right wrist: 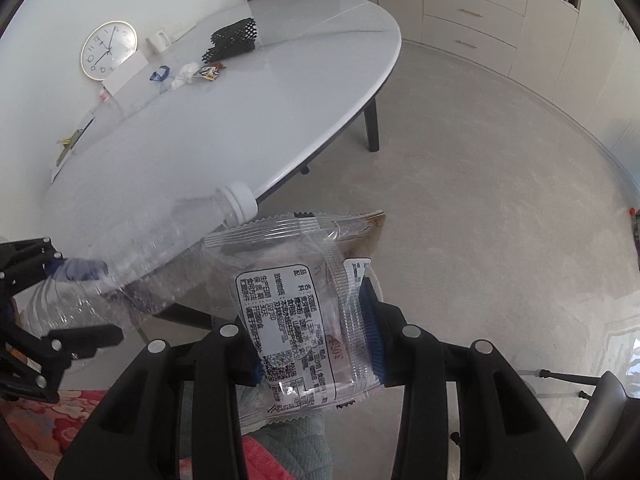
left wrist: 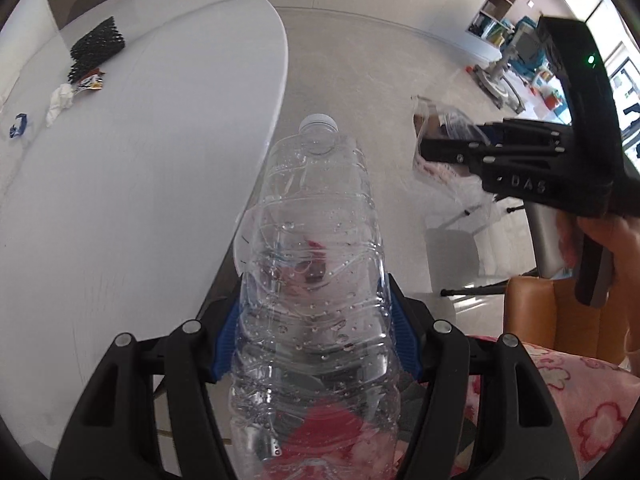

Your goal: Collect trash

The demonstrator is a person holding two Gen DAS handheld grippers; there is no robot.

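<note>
My left gripper (left wrist: 316, 340) is shut on a clear empty plastic bottle (left wrist: 316, 240) with a white cap; the blue pads press its sides. The bottle (right wrist: 160, 248) also shows at the left of the right wrist view, held past the table edge by the left gripper (right wrist: 80, 300). My right gripper (right wrist: 316, 344) is shut on a clear snack wrapper (right wrist: 304, 300) with a printed label. From the left wrist view the right gripper (left wrist: 440, 148) holds that wrapper (left wrist: 444, 128) out over the floor. More trash lies on the white oval table (right wrist: 240, 120): a crumpled tissue (right wrist: 184, 74), a small printed wrapper (right wrist: 206, 73), a blue scrap (right wrist: 160, 73).
A black mesh piece (right wrist: 232, 38), a round clock (right wrist: 108, 50) and a white cup (right wrist: 158, 40) sit at the table's far side. A chair (left wrist: 560, 312) stands at the right. Cabinets (right wrist: 472, 8) line the far wall. Flowered fabric (left wrist: 580, 400) lies below the grippers.
</note>
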